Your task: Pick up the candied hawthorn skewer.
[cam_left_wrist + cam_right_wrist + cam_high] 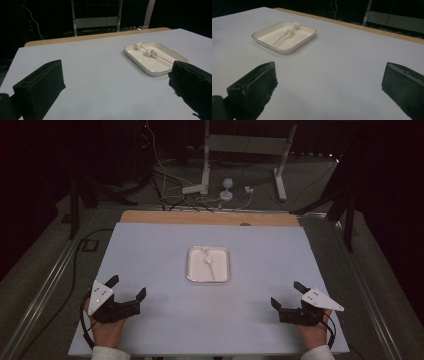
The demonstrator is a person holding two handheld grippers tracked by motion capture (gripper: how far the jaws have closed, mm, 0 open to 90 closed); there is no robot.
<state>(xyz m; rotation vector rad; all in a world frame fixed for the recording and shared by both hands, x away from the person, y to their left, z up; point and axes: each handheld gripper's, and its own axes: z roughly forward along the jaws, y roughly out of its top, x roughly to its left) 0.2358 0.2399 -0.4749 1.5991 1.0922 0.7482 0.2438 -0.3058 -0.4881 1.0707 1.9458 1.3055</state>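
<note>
Dark surroundings ring our work area, with a pale metal stand (245,150) and loose white cables (165,175) on the floor beyond the far edge of the table. We work over a wide pale blue sheet (150,250) that covers nearly the whole table, leaving a strip of bare wood (165,217) at the far side.

We hold our left gripper (127,287) near the close left corner of the sheet, its jaws spread wide with nothing between them; our hand (106,330) grips it from behind and a white sleeve cuff (110,353) shows at the bottom edge. Our right gripper (286,294) sits at the close right corner, also spread wide and empty, with its grey three-cornered plate on top.

Ahead of both grippers, between them and well apart from each, lies a shallow white tray (192,270) with rounded corners. From the left gripper view the tray (140,65) lies forward and to the right of the jaws; from the right gripper view the tray (264,32) lies forward and to the left.

Inside the tray rests a thin wooden skewer (277,40) carrying small white marshmallows (289,32), bunched toward its far end.
</note>
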